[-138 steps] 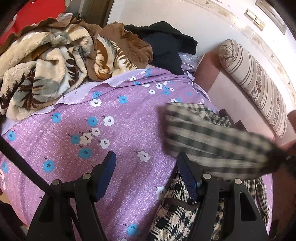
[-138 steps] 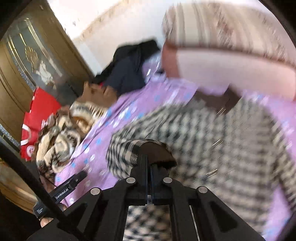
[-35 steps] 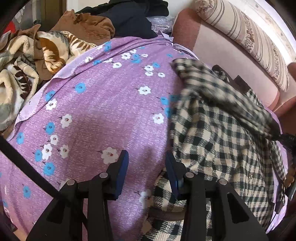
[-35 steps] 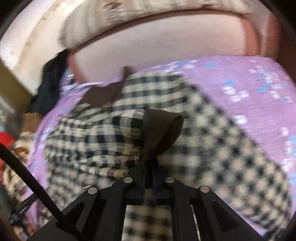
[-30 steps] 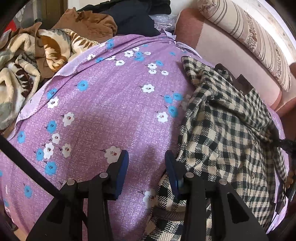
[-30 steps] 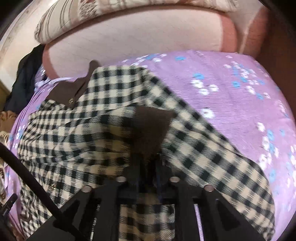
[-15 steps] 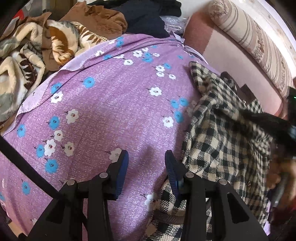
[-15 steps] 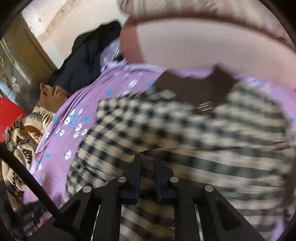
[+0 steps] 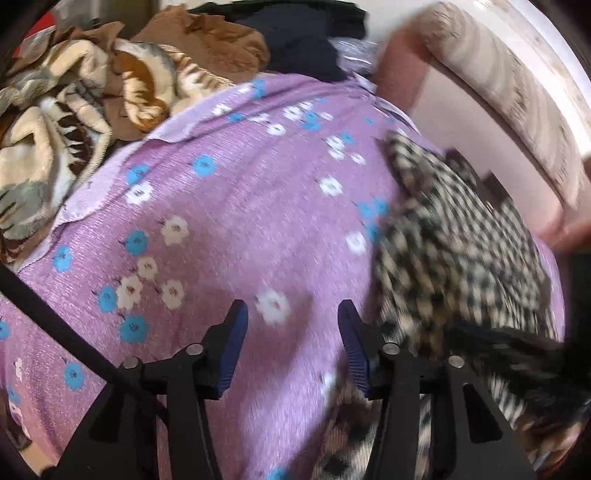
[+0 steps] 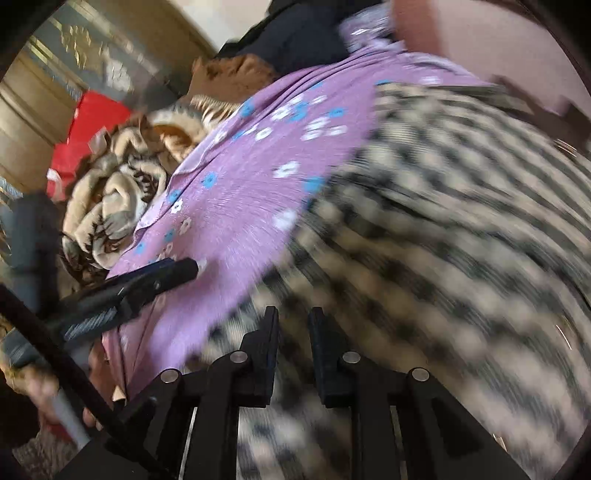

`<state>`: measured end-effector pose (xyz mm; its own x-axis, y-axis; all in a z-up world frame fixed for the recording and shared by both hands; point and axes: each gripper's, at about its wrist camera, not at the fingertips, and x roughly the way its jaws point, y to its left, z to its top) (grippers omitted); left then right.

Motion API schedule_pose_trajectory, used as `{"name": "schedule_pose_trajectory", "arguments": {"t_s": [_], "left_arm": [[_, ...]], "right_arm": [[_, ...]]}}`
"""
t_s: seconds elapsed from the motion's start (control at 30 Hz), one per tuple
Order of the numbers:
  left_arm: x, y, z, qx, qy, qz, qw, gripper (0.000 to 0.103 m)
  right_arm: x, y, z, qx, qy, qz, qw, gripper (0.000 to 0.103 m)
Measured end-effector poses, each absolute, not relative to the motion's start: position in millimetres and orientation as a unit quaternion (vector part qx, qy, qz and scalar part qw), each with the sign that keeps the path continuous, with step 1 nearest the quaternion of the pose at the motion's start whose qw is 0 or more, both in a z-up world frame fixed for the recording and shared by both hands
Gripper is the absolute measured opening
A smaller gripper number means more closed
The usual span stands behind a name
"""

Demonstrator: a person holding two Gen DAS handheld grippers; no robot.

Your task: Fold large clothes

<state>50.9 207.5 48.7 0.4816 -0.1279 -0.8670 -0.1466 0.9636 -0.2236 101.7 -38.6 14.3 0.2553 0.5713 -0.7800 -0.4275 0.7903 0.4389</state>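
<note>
A black-and-cream checked shirt (image 9: 454, 243) lies on the right side of a purple flowered bedsheet (image 9: 229, 221). It fills the right wrist view (image 10: 443, 229), blurred by motion. My left gripper (image 9: 291, 332) is open and empty, over the sheet just left of the shirt's edge. My right gripper (image 10: 293, 328) is open with a narrow gap and holds nothing, low over the shirt. The left gripper also shows in the right wrist view (image 10: 147, 284) at lower left.
A brown and cream blanket (image 9: 66, 122) is heaped at the bed's far left. Dark clothes (image 9: 306, 33) lie at the back. A pink headboard (image 9: 461, 110) with a striped bolster (image 9: 517, 99) is at right. A red bag (image 10: 92, 125) stands beyond the blanket.
My right gripper has let go of the shirt's brown cuff and swung left across the shirt. My left gripper has opened wider and stayed over the sheet.
</note>
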Motion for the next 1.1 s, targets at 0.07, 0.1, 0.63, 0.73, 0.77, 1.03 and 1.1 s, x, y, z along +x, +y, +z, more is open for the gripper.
{"name": "schedule_pose_trajectory", "arguments": {"t_s": [0.07,0.1,0.63,0.73,0.77,1.03,1.1], "left_arm": [[40.1,203.5,44.1,-0.130,0.519,-0.020,0.845,0.054],[33.5,202.3,39.8,-0.131,0.526,-0.035,0.840,0.055],[-45.7,167.9,25.6,-0.171,0.527,-0.135,0.821,0.062],[-67.5,147.7,24.8,-0.135,0.521,-0.135,0.832,0.062],[-72.4,141.1,25.0,-0.121,0.518,-0.129,0.837,0.062],[-97.8,142.1,35.8,-0.114,0.516,-0.067,0.846,0.007],[-109.4,147.4,42.6,-0.127,0.512,-0.068,0.847,0.006]], "right_arm": [[76.6,-90.7,27.3,0.077,0.512,0.273,0.811,0.035],[63.0,-122.0,34.1,0.084,0.505,0.244,0.824,0.043],[-98.6,-360.7,-7.2,0.245,0.494,0.053,0.833,0.054],[-110.1,-349.8,-8.2,0.255,0.494,0.083,0.827,0.054],[-116.1,-348.1,-9.1,0.259,0.492,0.088,0.826,0.054],[-142.9,-331.7,-10.9,0.275,0.487,0.105,0.822,0.009],[-149.3,-337.1,-7.0,0.283,0.486,0.106,0.820,0.007]]}}
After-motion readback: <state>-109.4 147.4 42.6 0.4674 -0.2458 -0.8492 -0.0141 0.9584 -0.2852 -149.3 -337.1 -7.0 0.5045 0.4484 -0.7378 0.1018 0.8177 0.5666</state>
